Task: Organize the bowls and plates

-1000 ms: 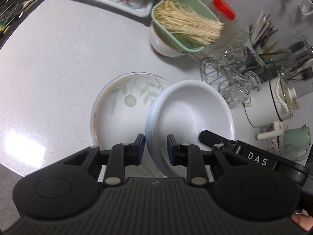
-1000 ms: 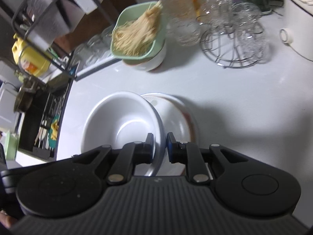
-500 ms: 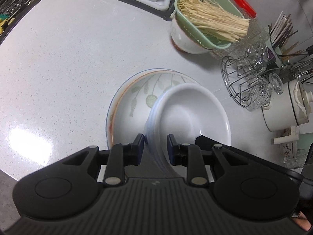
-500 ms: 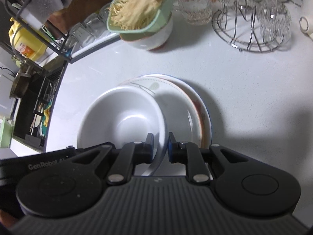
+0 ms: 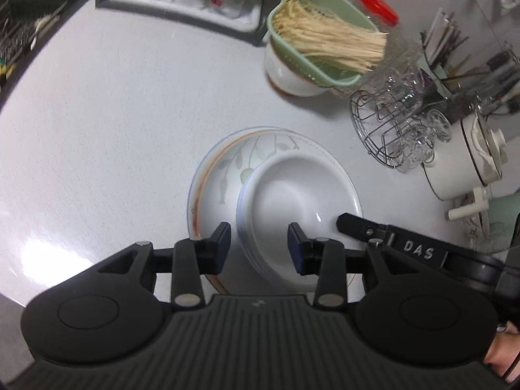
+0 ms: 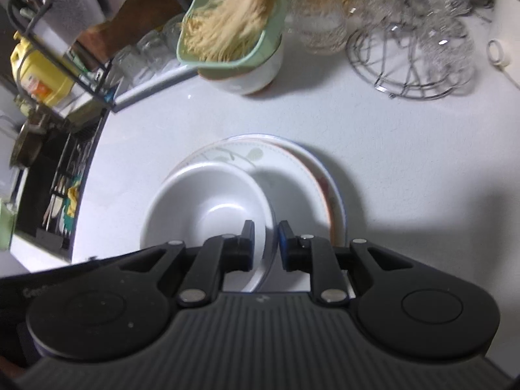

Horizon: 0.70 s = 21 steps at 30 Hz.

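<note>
The white bowl [image 5: 299, 201] sits inside the leaf-patterned plate [image 5: 224, 175], toward one side of it. Its near rim stands between the spread fingers of the left gripper [image 5: 259, 247], not touching them. The right gripper [image 6: 266, 242] is clamped on the opposite rim. The bowl is plain and glossy (its outer wall looks ribbed). Both dishes rest on the pale countertop [image 5: 113, 113], near a green basket of noodles [image 5: 321, 42]

A plain white bowl [image 5: 292, 195] sat upright inside a wider shallow plate [image 5: 224, 175] patterned with pale green leaves and an orange-and-blue rim. The bowl lay off-centre, toward one side of the plate. The plate rested flat on the white table [image 5: 113, 113].
</note>
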Available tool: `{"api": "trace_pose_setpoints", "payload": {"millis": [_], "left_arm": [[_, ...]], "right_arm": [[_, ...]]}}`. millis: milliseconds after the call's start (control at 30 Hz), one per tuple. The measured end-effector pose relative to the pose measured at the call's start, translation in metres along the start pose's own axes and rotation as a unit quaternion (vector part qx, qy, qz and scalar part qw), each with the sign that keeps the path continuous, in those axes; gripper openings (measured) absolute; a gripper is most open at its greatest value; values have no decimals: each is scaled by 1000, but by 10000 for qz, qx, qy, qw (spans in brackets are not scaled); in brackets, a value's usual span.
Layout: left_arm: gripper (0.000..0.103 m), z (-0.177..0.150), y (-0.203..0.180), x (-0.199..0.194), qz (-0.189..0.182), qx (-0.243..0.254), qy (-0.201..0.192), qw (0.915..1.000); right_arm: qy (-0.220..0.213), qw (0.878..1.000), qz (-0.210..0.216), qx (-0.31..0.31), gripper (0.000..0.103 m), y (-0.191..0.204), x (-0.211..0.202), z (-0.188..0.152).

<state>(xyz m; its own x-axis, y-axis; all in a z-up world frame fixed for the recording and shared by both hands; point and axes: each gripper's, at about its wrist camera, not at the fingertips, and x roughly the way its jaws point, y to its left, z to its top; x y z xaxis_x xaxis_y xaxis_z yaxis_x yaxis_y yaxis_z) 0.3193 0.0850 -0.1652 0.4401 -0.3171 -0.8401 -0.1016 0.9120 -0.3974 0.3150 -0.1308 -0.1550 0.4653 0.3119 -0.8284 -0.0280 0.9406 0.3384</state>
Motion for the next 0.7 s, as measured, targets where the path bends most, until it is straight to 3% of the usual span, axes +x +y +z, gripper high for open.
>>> {"api": "trace_pose_setpoints", "payload": {"millis": [333,500,700], "left_arm": [[44,21,-11,-67,-193,1043,-333,9938],[45,21,-24,-114,-74,1404,-834,9865],[48,-12,-45,-165,39,1488,-1483,9777]], "right_arm": [[-960,9946,-231,334,22,24,-64,-8],[-1482,9886,-150,207,22,34,-112,-10],[-2049,9787,-22,-139,22,36,-163,-30]]}}
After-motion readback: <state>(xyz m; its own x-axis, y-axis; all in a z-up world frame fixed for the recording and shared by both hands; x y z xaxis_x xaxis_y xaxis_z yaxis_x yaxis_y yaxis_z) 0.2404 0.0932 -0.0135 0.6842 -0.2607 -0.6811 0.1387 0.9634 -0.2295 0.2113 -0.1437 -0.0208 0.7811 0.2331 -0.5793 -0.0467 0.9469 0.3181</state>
